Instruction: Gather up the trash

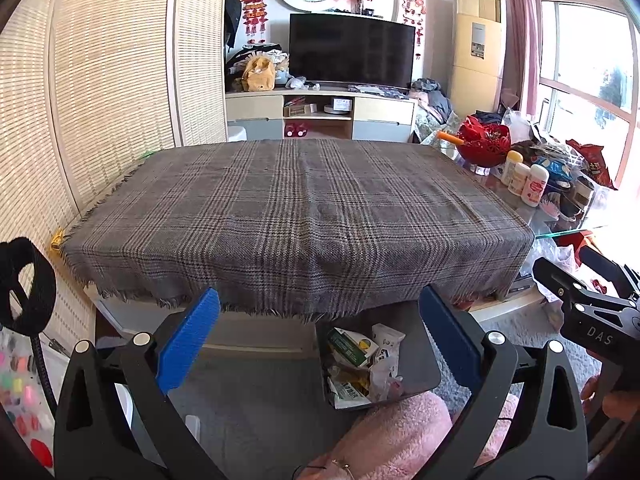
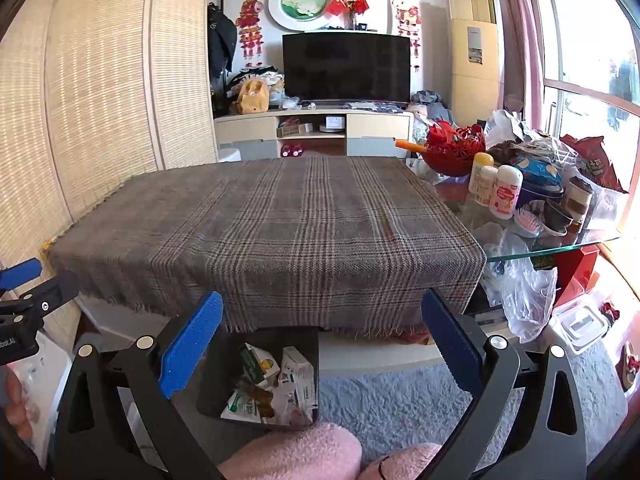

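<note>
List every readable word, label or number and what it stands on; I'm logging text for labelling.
"DAS": on the right gripper body, seen from the left wrist view.
Partial letters on the left gripper body: cut off, not readable.
Cartons in the bin: print too small.
White bottles on the glass table: pink labels blurred.
Red bag: characters blurred.

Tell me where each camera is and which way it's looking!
Left wrist: rides the open left gripper, facing the grey plaid tablecloth; its blue fingers, pink fuzzy knees and the right gripper's black tip show.
Right wrist: rides the open right gripper, facing the same way; the left gripper pokes in at the left.
Shared: tablecloth, dark trash bin of cartons, black television.
</note>
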Demonstrator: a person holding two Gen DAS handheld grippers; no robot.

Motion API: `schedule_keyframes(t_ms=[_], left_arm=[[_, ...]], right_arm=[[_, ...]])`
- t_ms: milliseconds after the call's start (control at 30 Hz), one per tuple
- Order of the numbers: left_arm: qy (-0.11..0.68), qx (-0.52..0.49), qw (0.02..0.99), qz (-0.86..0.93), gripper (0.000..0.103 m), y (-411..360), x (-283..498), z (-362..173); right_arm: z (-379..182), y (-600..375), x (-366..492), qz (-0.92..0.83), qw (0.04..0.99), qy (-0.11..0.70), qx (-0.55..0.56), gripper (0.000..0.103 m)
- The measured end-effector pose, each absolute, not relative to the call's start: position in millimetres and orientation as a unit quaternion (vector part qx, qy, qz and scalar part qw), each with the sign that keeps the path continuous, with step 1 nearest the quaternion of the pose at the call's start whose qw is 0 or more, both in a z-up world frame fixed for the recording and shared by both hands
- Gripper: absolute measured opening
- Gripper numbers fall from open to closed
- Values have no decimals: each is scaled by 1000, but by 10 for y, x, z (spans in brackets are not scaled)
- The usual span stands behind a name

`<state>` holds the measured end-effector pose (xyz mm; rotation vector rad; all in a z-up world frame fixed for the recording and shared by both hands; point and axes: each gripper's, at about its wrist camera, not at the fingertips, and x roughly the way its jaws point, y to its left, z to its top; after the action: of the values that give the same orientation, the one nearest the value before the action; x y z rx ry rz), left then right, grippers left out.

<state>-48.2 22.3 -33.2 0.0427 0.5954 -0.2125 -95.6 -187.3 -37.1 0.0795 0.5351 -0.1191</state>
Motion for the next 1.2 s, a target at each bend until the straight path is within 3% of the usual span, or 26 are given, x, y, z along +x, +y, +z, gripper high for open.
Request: schedule_keyframes(t_ms=[1200], left_arm=[[293,21,950,-104,95,264,-431,-307]], right_arm=[[-397,-1886,-898,-48,960,274,45,100]])
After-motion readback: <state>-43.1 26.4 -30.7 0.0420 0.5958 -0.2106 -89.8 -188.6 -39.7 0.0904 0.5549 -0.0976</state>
